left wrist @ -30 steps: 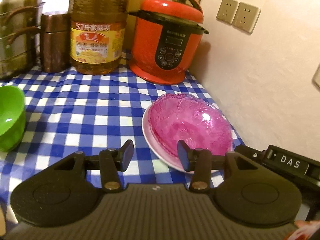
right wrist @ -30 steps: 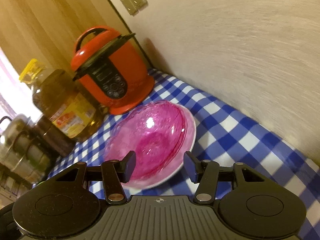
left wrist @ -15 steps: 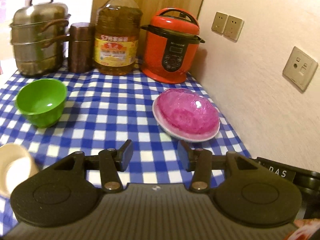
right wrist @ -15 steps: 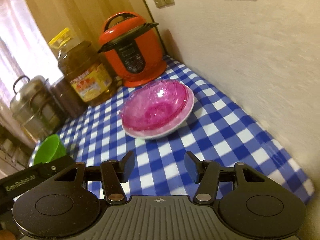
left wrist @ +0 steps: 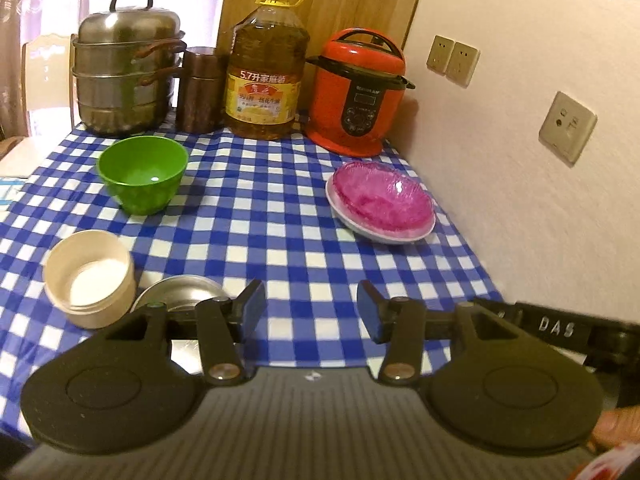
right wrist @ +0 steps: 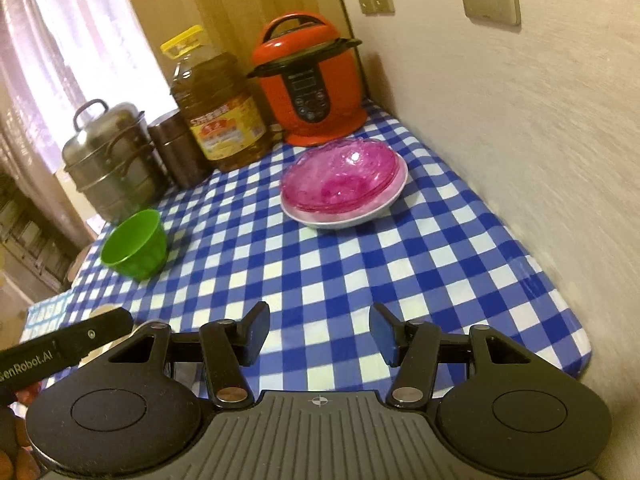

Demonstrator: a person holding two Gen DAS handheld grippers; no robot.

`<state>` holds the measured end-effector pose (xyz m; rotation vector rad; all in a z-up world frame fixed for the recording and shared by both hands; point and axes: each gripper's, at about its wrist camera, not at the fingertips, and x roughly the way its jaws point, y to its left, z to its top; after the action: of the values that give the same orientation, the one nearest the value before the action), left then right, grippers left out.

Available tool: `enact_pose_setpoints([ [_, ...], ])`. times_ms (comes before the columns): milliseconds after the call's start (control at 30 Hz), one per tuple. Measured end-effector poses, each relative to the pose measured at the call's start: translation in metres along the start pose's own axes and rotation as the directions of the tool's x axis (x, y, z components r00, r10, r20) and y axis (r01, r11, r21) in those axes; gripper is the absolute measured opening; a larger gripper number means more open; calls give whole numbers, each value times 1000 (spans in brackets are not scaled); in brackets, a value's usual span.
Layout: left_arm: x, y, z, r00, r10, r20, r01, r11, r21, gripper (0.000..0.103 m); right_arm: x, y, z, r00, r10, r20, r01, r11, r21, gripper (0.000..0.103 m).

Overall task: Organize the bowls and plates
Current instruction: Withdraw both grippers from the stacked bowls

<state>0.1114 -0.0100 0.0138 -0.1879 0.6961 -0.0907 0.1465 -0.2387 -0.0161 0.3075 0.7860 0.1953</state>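
A pink glass dish [left wrist: 382, 198] [right wrist: 340, 178] lies stacked on a white plate [left wrist: 360, 226] [right wrist: 344, 220] near the wall. A green bowl [left wrist: 142, 174] [right wrist: 134, 244] stands to its left. Closer in, a cream bowl [left wrist: 90, 276] sits beside a metal bowl [left wrist: 180, 292] partly hidden by my left gripper's finger. My left gripper [left wrist: 310, 310] is open and empty above the tablecloth, well back from the dishes. My right gripper [right wrist: 318, 332] is likewise open and holds nothing.
Along the back stand a steel steamer pot [left wrist: 124, 64], a brown canister [left wrist: 200, 88], a large oil bottle [left wrist: 264, 68] and a red pressure cooker [left wrist: 356, 92]. A wall with sockets [left wrist: 566, 128] bounds the right side. The blue checked tablecloth [right wrist: 400, 280] ends at the near right edge.
Both grippers have pulled back and up from the pink dish, which stays on the white plate. The green, cream and metal bowls have come into view. The right view has rolled more level.
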Motion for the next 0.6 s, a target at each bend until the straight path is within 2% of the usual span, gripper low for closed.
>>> enact_pose_setpoints([
  [600, -70, 37, -46, 996, 79, -29, -80, 995, -58, 48, -52, 51, -42, 997, 76, -29, -80, 982, -169, 55],
])
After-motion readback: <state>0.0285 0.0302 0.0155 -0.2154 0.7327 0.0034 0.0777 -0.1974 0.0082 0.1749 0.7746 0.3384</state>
